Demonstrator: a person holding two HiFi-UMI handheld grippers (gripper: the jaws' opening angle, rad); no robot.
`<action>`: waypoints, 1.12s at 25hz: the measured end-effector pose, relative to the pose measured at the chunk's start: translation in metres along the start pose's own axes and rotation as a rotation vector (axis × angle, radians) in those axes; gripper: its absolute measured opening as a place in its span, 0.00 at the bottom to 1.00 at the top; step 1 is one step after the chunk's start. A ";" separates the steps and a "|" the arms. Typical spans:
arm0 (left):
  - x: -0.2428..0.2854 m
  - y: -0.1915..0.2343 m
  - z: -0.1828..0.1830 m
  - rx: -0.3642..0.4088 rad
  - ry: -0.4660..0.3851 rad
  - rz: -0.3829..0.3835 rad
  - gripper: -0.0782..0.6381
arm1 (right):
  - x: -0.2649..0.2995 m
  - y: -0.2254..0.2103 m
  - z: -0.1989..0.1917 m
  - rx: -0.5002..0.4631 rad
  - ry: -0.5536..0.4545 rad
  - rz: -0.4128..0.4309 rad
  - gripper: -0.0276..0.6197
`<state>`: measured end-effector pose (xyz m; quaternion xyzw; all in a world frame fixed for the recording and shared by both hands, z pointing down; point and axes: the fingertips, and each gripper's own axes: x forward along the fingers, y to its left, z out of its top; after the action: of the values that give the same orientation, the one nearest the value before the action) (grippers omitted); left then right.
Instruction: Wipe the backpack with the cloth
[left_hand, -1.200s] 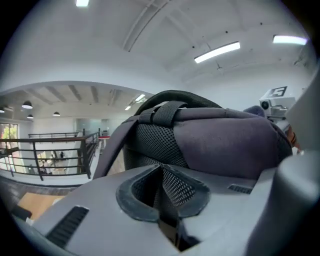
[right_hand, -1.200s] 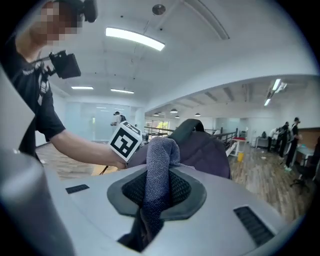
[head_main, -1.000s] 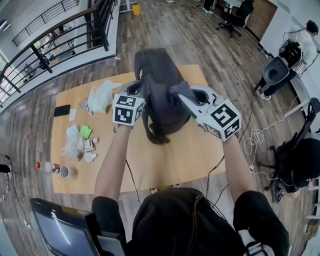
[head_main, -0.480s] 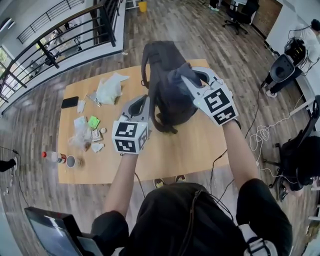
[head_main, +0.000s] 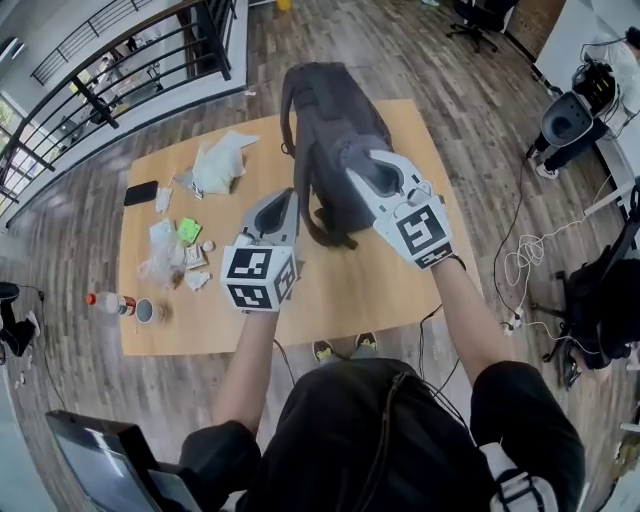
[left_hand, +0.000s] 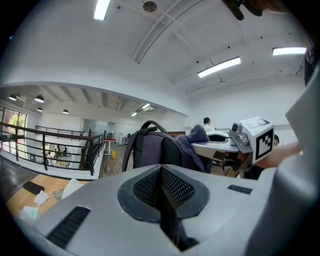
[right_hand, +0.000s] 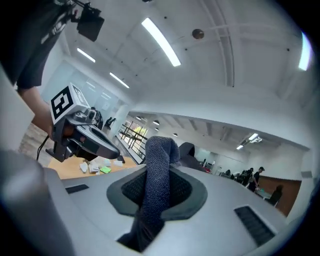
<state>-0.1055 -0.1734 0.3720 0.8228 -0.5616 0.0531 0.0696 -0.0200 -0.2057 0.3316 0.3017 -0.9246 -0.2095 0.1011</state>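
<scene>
On the pale wooden table (head_main: 340, 300), toward its far edge, the backpack (head_main: 325, 110) is standing upright, a dark grey woven-fabric body with a looped top handle and straps hanging down its near face. The right gripper (head_main: 368, 170) is clamping a grey-blue cloth (right_hand: 159, 155) of coarse knitted texture, and the bunched fold is lying against the pack's right flank. The left gripper (left_hand: 161, 169) is sitting clenched with nothing between its ribbed black pads, and is hovering just beside the pack's lower left, not touching it. Left of the pack, crumpled white paper (head_main: 218, 163), a flat black phone (head_main: 141, 192) and a small green packet (head_main: 188, 230) are lying scattered.
</scene>
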 end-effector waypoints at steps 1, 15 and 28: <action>-0.001 -0.002 -0.003 -0.007 0.004 -0.002 0.13 | -0.006 0.007 -0.005 0.023 -0.009 -0.003 0.14; -0.014 0.002 -0.031 -0.036 0.070 0.038 0.13 | 0.001 0.138 -0.269 0.018 0.451 0.264 0.14; -0.014 0.003 -0.037 -0.056 0.066 0.029 0.13 | -0.022 0.050 -0.185 -0.123 0.289 0.188 0.14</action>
<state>-0.1142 -0.1549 0.4066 0.8101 -0.5721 0.0657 0.1102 0.0293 -0.2164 0.5180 0.2339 -0.9100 -0.2100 0.2702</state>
